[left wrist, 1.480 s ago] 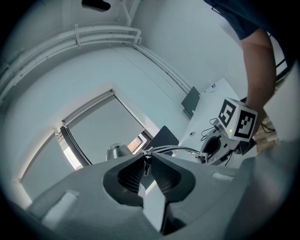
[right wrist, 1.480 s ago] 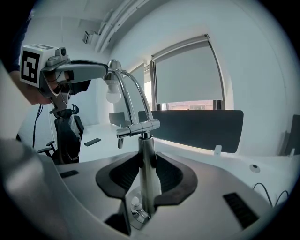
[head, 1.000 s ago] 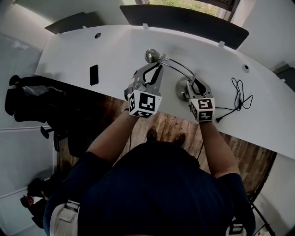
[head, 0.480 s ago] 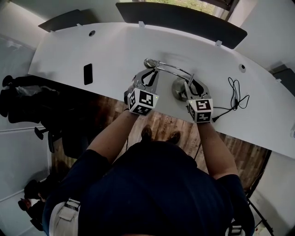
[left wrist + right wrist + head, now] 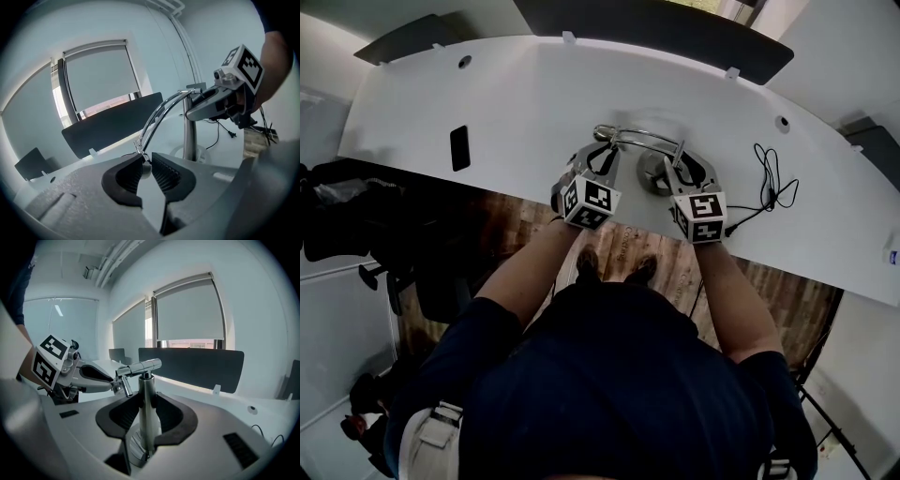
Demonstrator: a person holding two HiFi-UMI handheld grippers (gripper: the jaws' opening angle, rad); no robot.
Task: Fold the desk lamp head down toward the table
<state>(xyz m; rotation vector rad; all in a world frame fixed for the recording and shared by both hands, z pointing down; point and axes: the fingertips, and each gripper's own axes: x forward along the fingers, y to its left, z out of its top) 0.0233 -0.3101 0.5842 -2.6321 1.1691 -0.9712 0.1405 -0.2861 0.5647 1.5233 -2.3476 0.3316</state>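
A chrome desk lamp stands on the white desk (image 5: 534, 103): round base (image 5: 652, 174), upright post (image 5: 149, 394), and a thin curved arm (image 5: 159, 115) that ends in a small head (image 5: 601, 131). My left gripper (image 5: 146, 162) is shut on the head end of the arm, its ribbed pads pinching the chrome tip. In the head view the left gripper (image 5: 602, 148) sits left of the base. My right gripper (image 5: 148, 405) is shut on the post just above the base, and in the head view the right gripper (image 5: 682, 165) is beside the base.
A black phone (image 5: 460, 148) lies at the desk's left. A coiled black cable (image 5: 769, 178) with its plug lies right of the lamp. A dark divider panel (image 5: 656, 23) runs along the far edge. The desk's near edge is just below both grippers, with wood floor beneath.
My left gripper has come down with the lamp head in it, and the curved arm now lies lower over the desk. The right gripper has stayed on the post.
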